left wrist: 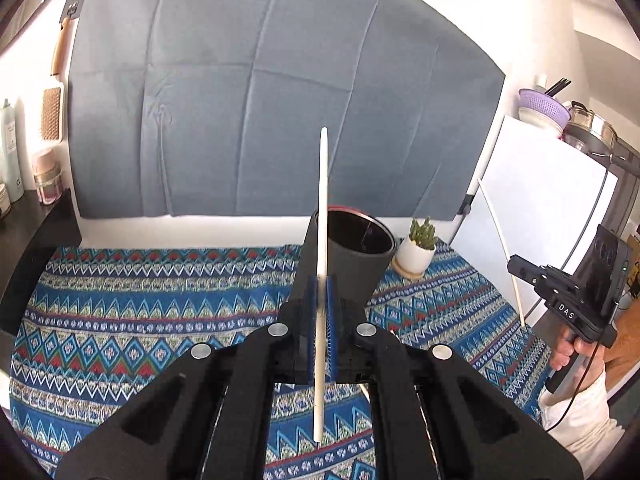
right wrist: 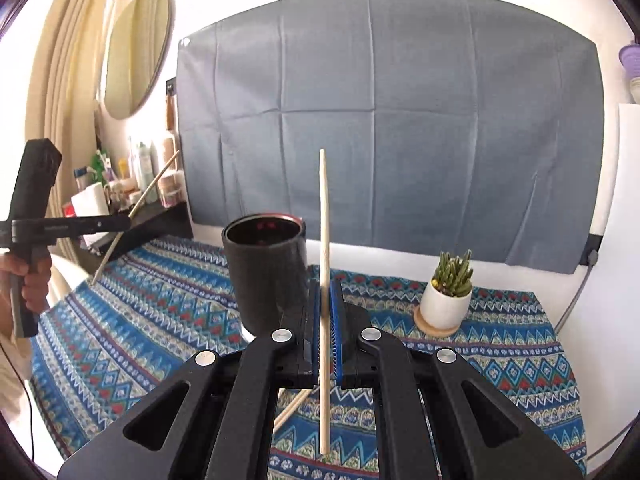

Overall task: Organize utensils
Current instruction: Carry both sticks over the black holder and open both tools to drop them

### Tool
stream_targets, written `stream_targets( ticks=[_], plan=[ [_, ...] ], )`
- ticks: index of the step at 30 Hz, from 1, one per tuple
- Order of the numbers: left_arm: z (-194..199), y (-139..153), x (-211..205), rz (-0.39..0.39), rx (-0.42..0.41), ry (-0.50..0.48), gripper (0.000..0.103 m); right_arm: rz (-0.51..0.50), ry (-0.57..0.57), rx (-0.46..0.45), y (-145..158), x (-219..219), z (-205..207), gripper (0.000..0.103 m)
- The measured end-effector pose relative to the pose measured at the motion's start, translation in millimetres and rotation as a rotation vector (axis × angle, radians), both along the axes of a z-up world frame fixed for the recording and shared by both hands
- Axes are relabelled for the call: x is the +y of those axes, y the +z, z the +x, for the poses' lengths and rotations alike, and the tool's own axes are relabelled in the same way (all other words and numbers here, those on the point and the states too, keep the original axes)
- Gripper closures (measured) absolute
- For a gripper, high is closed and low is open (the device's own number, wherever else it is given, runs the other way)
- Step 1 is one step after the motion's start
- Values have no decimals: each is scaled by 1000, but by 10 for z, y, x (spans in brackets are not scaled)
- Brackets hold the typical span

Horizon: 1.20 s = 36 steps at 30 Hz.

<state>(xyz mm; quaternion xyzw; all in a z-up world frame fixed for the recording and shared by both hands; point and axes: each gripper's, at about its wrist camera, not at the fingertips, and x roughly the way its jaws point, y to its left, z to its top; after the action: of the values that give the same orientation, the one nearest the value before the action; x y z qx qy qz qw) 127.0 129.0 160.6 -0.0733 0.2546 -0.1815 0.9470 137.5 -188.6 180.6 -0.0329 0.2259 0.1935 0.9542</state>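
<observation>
Nearest each camera, a pair of tongs is clamped on one chopstick. The left tongs [left wrist: 323, 328] pinch the white chopstick [left wrist: 322, 240] near its middle, upright, so its lower end can drop straight into a holder. The right tongs [right wrist: 327, 332] grip the wooden chopstick [right wrist: 325, 280] likewise, slightly tilted. Beneath them another wooden stick [right wrist: 292, 410] lies on the patterned cloth [right wrist: 160, 320] covering the desk, probably still to be collected. Just beyond both tongs stands the black cup [right wrist: 266, 272], open-mouthed near the desk's far edge, the likely destination. A potted cactus [right wrist: 448, 296] sits beside it toward the far right corner, apart. The cloth toward the left edge offers open room; the grey sheet [right wrist: 400, 120] hangs behind.
</observation>
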Motion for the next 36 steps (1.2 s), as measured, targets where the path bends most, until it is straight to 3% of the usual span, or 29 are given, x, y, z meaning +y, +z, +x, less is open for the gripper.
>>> stream_targets(
  ticks=[10, 17, 24, 32, 36],
  plan=[
    [388, 155, -267, -75, -155, -74, 98, 120, 22, -43, 142, 301, 480, 98],
    [691, 196, -329, -187, -289, -144, 98, 298, 64, -77, 147, 479, 919, 98],
    [1066, 49, -402, -234, -327, -140, 98, 477, 105, -106, 24, 554, 1307, 98],
    [1289, -218, -450, -291, -378, -143, 98, 545, 149, -132, -245, 742, 1603, 98],
    [1346, -358, -473, -292, -401, -130, 98, 521, 149, -161, -364, 823, 1680, 98]
  ],
)
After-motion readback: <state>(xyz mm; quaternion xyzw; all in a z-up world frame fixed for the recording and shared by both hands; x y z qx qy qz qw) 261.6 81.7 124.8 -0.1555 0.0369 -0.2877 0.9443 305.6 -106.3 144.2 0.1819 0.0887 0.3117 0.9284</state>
